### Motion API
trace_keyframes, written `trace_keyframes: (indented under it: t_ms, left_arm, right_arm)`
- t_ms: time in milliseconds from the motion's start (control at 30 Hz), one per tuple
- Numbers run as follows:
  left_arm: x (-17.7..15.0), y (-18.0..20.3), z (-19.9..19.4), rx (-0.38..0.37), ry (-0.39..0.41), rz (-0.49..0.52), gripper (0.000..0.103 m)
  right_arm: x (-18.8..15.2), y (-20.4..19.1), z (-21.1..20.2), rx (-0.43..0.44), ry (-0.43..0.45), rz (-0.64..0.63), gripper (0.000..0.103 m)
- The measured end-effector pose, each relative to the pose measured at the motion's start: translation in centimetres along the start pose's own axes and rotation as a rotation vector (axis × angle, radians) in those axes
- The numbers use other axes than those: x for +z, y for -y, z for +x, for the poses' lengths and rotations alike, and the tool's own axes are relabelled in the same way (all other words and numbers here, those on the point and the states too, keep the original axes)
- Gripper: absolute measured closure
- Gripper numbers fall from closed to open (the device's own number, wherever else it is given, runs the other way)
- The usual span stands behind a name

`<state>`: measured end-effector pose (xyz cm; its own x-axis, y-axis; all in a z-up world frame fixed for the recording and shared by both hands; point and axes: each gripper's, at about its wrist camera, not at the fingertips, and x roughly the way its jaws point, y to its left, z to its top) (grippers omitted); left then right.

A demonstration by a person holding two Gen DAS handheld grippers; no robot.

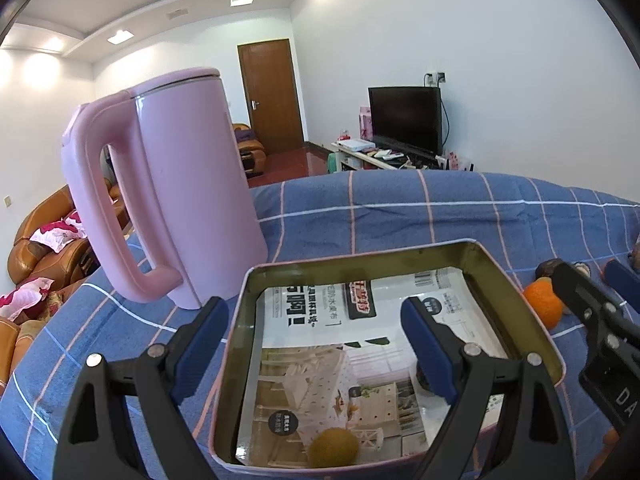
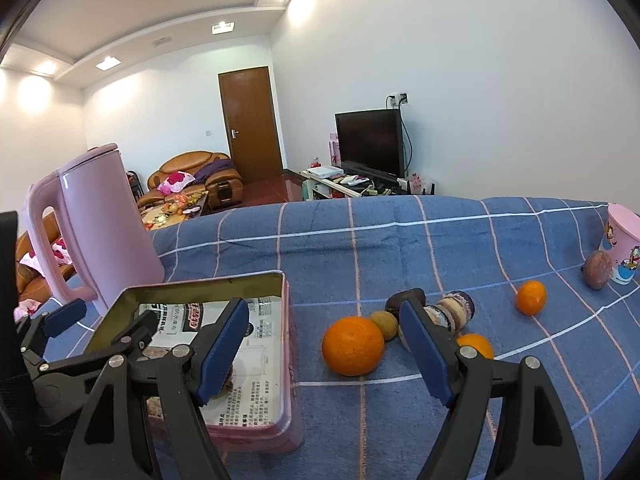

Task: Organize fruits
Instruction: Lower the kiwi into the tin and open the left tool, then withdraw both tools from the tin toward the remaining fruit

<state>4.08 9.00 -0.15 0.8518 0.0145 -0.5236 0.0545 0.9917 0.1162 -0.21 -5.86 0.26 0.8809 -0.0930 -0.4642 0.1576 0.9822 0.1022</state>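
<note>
A pink tin box (image 2: pixel 294 320) lined with printed paper is seen on a surface covered by a blue checked cloth (image 2: pixel 400 240). The left gripper (image 1: pixel 316 344) is held over the box with its fingers spread apart, and nothing is grasped between them. A small brownish-yellow fruit (image 1: pixel 334 448) lies in the near part of the box. The right gripper (image 2: pixel 324 344) is held beside the box, its fingers released too and empty. Just beyond it, a big orange (image 2: pixel 353 346) is found on the cloth, touching a small brown fruit (image 2: pixel 385 324). A smaller orange (image 2: pixel 531 298) lies further right, well apart. A pink kettle (image 1: pixel 192 200) stands behind the box.
</note>
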Motion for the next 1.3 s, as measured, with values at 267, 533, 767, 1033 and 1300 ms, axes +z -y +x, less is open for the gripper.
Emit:
trace_keyframes:
  t_ms: [267,533,767,1033,1300]
  left_arm:
    - [-0.4,1.0,-1.5,-0.009,0.050,0.018,0.013]
    - [-0.5,1.0,-2.3,0.009,0.077,-0.002,0.012]
    - [-1.0,2.3,-3.5,0.009,0.080,0.020,0.010]
    - [-1.6,5.2,-4.6,-0.050,0.055,0.077,0.010]
    - [-1.4,9.9,-5.3,-0.133,0.025,0.137,0.010]
  right_arm:
    - [-0.2,1.6,-0.8,-0.036,-0.007,0.011,0.024]
    - [-0.5,4.1,-2.4,-0.064,-0.008,-0.007,0.024]
    - [-0.7,7.3,-3.6,-0.083,-0.019,0.005,0.024]
    - [-0.6,12.5,-4.7,-0.137,-0.027,0.017,0.024]
    - [-0.4,19.1,-5.4,-0.207,-0.057,0.081,0.024]
